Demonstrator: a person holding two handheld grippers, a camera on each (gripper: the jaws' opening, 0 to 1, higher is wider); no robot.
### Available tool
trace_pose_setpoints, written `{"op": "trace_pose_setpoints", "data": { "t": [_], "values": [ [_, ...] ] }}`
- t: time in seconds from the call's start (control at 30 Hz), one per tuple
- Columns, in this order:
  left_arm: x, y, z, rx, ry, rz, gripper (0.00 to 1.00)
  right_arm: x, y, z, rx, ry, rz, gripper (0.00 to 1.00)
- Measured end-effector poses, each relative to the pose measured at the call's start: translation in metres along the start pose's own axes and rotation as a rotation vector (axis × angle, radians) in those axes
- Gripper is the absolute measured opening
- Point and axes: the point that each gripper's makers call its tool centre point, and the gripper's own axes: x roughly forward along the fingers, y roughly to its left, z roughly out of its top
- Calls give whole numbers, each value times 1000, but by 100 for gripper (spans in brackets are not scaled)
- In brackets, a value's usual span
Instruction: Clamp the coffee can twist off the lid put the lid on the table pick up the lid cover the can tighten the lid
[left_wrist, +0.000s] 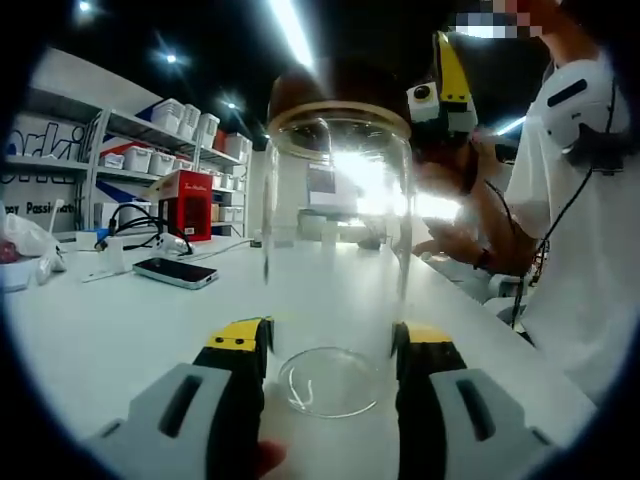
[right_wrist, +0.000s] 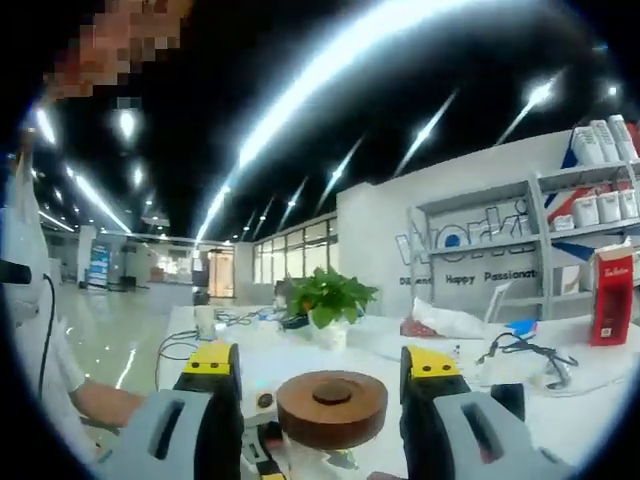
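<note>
Your left gripper (left_wrist: 330, 345) has its yellow-tipped jaws pressed against both sides of the clear glass coffee can (left_wrist: 336, 260), down near its base, so it's clamped. The can stands upright on the white table (left_wrist: 120, 330), empty as far as the glass shows. In the left gripper view the brown lid (left_wrist: 335, 90) sits at the can's rim, with your right gripper (left_wrist: 445, 95) up beside it (whether the lid is seated or just off the rim, can't tell from this angle). In the right gripper view the lid (right_wrist: 332, 405) is a round brown wooden disc with a centre knob, sitting between your right gripper's (right_wrist: 322, 375) jaws; there are visible gaps on both sides, so I can't tell if it's gripped or only framed. Background on the left side: a phone (left_wrist: 176, 272) flat on the table, a red box (left_wrist: 186, 205) behind it, shelving (left_wrist: 150, 140) with white bins. Right side: a potted plant (right_wrist: 328, 300), a red carton (right_wrist: 610, 295) and cables (right_wrist: 525, 352) on the far tables.
</note>
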Motion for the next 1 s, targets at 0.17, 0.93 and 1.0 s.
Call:
{"op": "trace_pose_setpoints", "data": {
  "t": [0.17, 0.93, 1.0],
  "values": [
    [-1, 0, 0, 0, 0, 0, 41, -5, 18, 1, 0, 24, 247, 63],
    [1, 1, 3, 2, 0, -3, 41, 7, -6, -23, -5, 104, 547, 62],
    [1, 1, 3, 2, 0, -2, 41, 10, -4, -26, 28, 107, 587, 60]
  ]
}}
